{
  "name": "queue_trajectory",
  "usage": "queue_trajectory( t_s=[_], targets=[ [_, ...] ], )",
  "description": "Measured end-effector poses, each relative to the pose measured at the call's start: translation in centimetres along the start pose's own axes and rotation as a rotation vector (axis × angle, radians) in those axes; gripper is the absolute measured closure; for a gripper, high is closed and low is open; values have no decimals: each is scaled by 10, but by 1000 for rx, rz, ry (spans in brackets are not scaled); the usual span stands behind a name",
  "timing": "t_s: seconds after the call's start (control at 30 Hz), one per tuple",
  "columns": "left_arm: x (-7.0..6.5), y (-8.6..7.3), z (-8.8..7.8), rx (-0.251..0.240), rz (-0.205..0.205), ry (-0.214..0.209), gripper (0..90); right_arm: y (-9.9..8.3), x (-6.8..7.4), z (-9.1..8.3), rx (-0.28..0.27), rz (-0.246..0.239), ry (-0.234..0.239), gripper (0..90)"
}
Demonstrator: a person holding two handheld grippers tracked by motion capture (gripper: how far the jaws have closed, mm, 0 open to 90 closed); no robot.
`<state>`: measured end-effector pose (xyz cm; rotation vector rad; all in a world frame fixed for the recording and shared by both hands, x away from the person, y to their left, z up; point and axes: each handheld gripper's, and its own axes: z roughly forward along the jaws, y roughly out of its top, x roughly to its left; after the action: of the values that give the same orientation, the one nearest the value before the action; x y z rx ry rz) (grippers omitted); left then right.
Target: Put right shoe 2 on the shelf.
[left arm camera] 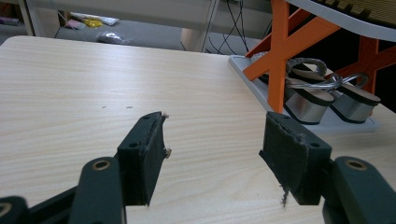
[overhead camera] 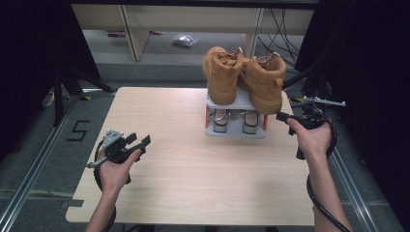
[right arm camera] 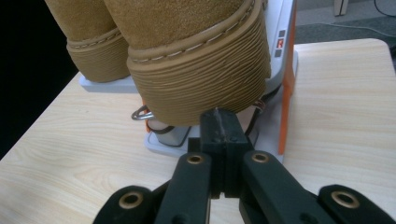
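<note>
On the far right part of the wooden table (overhead camera: 183, 159) stands a small two-level shoe rack (overhead camera: 235, 131), grey shelves on orange legs. A pair of tan boots (overhead camera: 244, 77) sits on its top shelf, heels toward the person, both upright and side by side. On the bottom shelf lie two sandals (overhead camera: 236, 122) with silver heels and looped straps.

Right gripper (overhead camera: 281, 116): held in the person's right hand (overhead camera: 313, 140) at the right front corner of the rack. Its jaws are pressed together, pad against pad, with nothing between them. In the right gripper view the closed tips sit just below the ribbed sole at the heel of the nearer boot (right arm camera: 196, 60); whether they touch the sole cannot be told. The rack's orange leg (right arm camera: 287, 88) stands just to the side of the tips.

Left gripper (overhead camera: 138, 140): held in the left hand (overhead camera: 115, 169) over the near left part of the table, well apart from the rack. Its jaws are spread wide and hold nothing; in the left gripper view bare tabletop shows between the two pads (left arm camera: 149, 154), which touch no object. The sandals and the orange legs lie beyond them, toward the right.
</note>
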<state>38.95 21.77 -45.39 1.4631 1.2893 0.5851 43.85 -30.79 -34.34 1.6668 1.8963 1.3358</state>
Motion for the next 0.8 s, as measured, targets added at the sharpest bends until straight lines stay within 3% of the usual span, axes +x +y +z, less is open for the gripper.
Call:
queue_trajectory(
  t_s=[0.3, 0.33, 0.43, 0.67, 0.73, 0.77, 0.8],
  targets=[
    [0, 0, 0, 2, 1, 0, 379, 8, -2, 12, 9, -24, -14, 900],
    [0, 0, 0, 4, 4, -1, 379, 8, -1, 11, 23, 12, -19, 900],
    [-1, 0, 0, 4, 4, -2, 380, 7, -6, 11, 16, -8, -16, 900],
    [0, -1, 0, 3, 3, -2, 379, 2, -3, 10, 5, 14, -25, 900],
    [0, 0, 0, 0, 0, -1, 380, 8, 0, 1, -26, -40, -48, 788],
    [0, 0, 0, 0, 0, -1, 379, 9, 3, -1, -35, -32, -61, 711],
    [0, 0, 0, 0, 0, -1, 380, 9, 3, -1, -35, -32, -61, 711]
  ],
)
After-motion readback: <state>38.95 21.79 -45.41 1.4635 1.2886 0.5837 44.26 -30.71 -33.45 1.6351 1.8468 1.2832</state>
